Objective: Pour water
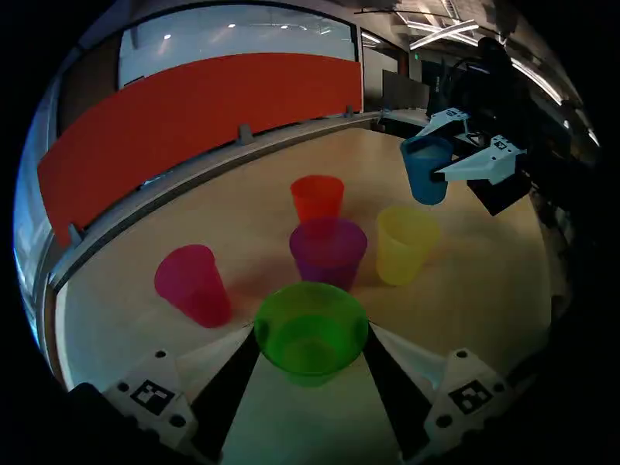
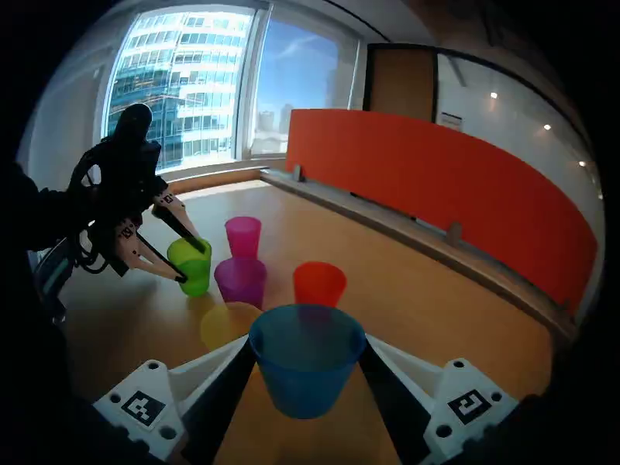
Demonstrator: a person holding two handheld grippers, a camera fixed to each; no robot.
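Pink cup (image 1: pixel 192 283): lower left of the left gripper view, upright on the surface (image 1: pixel 480 263), nobody near it.
Left gripper (image 1: pixel 311 332): bottom centre, and I've got it! My fingers are closed in on the green cup (image 1: pixel 310 349), one pressing on each wall. The cup is upright, mouth facing up.
Same grip from across: at middle left of the right gripper view the green cup sits between two dark fingers. I can't tell if it is resting on the surface or just off it.
Purple cup (image 1: pixel 328 252): centre, just behind the green one.
Orange cup (image 1: pixel 317 198): behind the purple one, further up the frame.
Yellow cup (image 1: pixel 406 242): right of centre, close beside the purple one.
Right gripper (image 2: pixel 308 345): fingers narrowed onto the blue cup (image 1: pixel 425 167), both sides pressed. In the upper right of the left gripper view it hangs clear above the surface, near enough upright.
Water: I can't make out a level in either cup I'm holding.
Progress: both cups are gripped, I'd say, but they are well apart and neither is tipped. The pour itself is all ahead: bring one over the other, then tilt.
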